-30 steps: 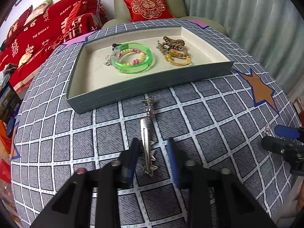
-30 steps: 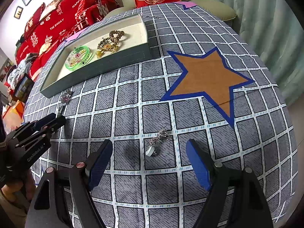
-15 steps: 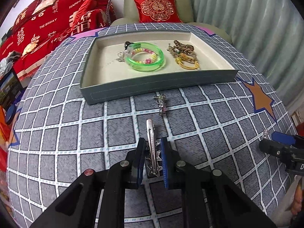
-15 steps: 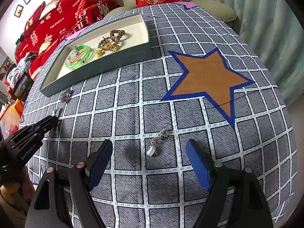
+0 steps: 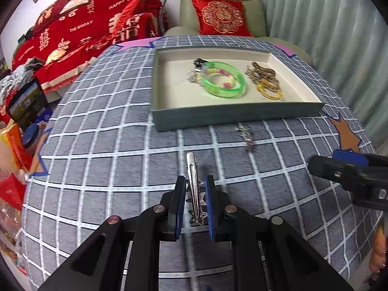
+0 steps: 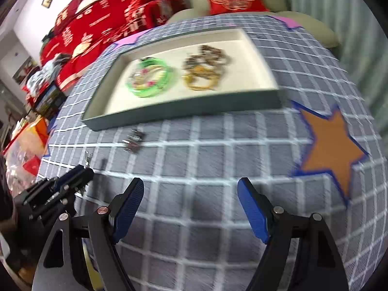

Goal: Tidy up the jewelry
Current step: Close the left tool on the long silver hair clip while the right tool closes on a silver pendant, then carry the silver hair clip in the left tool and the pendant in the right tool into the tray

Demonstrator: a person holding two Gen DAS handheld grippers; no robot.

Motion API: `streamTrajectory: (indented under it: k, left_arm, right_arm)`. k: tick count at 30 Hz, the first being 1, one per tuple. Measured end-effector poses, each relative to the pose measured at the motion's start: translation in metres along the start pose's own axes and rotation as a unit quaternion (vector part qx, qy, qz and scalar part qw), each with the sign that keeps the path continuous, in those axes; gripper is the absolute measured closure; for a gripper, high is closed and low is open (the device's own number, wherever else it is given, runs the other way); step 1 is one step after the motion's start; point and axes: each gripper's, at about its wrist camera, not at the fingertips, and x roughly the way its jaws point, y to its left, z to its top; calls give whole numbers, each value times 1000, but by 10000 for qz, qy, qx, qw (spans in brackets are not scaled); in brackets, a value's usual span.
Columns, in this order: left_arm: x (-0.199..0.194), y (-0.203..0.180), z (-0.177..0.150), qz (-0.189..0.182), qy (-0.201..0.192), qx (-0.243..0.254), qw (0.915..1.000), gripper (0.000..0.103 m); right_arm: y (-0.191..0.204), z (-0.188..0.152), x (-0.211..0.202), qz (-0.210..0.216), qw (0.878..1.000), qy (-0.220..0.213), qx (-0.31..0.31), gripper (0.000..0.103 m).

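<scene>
Left wrist view showed the left gripper point(image 5: 195, 201) clamped on a slim, spiky metal hair clip point(image 5: 194, 184). Right gripper point(image 6: 189, 206) jaws stood wide apart over the checked cloth point(image 6: 218, 160), where a small brooch point(image 6: 133, 140) was blurred.

A tray point(image 5: 232, 117) sits toward the far side of the table point(image 5: 101, 145), with a bangle point(image 5: 224, 80) in it to the left of a heap of bracelets point(image 5: 265, 80). A small brooch point(image 5: 246, 137) lies on the cloth just in front of the tray. Nearer still, a hair clip point(image 5: 194, 186) sits between the pads of the left gripper point(image 5: 195, 194), and the right gripper point(image 6: 189, 194) is to its right.

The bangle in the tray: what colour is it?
Translucent bright green bangle, clearest in the left wrist view.
</scene>
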Motion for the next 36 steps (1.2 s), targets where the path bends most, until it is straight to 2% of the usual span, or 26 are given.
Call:
streamTrajectory:
  k: [7,10,15,18,20,22,30,36]
  left_arm:
    - [1,21,0,149,-2,-166,9998,78]
    - [2,26,-2,163,17,-198,9997,78]
    - [2,29,-2,169,22,-222,9996,78]
    - [2,28,-1,165,15,-220,9996,78]
    - [2,28,-1,159,14,-217,9996,78]
    - [1,27,-1,159,8,-217,9996,78]
    - [-2,21,2,137,-24,-162,9998,78]
    - [-5,15,5,106,-56,-118,9999,78]
  right_arm:
    - [45,22,31,127,9994,40,-328,22]
    - [56,27,43,64,9992,65,-384,33]
    - [66,29,53,-192,9982,19,-562,44]
    - [73,30,54,-401,9963,1,-760,60]
    - [76,28,53,-518,9947,-28,-887,75]
    - [78,26,52,-632,9926,-55,-1035,93]
    - [68,13,29,-424,9918,-142,-1201,95]
    - [45,8,4,-109,9956,-191,-911,95]
